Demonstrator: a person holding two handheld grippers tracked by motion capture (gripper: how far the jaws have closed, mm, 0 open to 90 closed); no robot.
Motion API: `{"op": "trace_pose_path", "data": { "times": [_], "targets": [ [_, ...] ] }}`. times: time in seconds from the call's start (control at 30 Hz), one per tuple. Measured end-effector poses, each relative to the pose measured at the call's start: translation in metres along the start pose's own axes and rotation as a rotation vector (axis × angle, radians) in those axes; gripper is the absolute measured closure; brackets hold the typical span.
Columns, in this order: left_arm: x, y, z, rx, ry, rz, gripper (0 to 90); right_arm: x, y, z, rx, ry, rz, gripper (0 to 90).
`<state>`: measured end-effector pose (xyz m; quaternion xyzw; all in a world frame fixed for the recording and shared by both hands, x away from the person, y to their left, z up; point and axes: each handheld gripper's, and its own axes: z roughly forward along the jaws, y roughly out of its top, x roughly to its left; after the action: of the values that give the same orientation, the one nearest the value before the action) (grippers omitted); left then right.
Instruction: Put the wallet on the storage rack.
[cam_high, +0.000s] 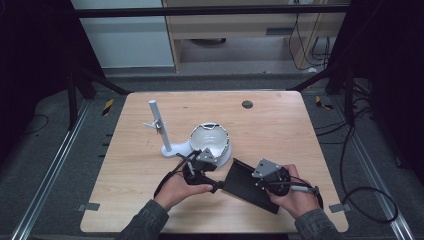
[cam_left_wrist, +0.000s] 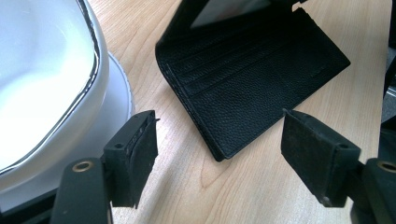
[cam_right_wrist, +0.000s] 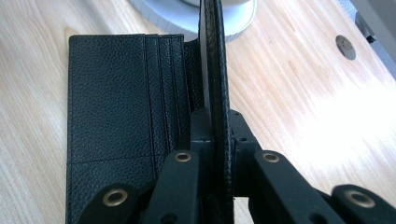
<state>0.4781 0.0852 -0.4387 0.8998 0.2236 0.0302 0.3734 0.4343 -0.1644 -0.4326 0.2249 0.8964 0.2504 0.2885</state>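
Wallet (cam_right_wrist: 112, 116) flap pinched upright by right gripper (cam_right_wrist: 215, 135); left gripper (cam_left_wrist: 219, 154) gapes empty beside it

Black wallet (cam_left_wrist: 247, 79), white bowl (cam_left_wrist: 42, 79)

Wallet (cam_high: 247, 182) on table (cam_high: 280, 125), bowl (cam_high: 210, 142) behind.

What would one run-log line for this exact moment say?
work: opening wallet | right gripper: shut on raised flap | left gripper: open, nothing between pads | lower half: flat on table
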Motion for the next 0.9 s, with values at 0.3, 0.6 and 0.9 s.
{"op": "trace_pose_path", "data": {
  "times": [0.3,0.6,0.9],
  "targets": [
    [-0.001,0.006,-0.004,-0.014,0.014,0.004,25.2,-0.007,0.003,-0.008,-0.029,0.006,0.024,84.0],
    [-0.001,0.008,0.002,-0.013,0.006,0.006,24.1,-0.01,0.008,-0.015,-0.059,0.009,0.02,84.0],
    [0.0,0.009,0.008,-0.006,0.001,0.008,22.1,-0.009,0.013,-0.018,-0.075,0.01,0.011,84.0]
  ]
}}
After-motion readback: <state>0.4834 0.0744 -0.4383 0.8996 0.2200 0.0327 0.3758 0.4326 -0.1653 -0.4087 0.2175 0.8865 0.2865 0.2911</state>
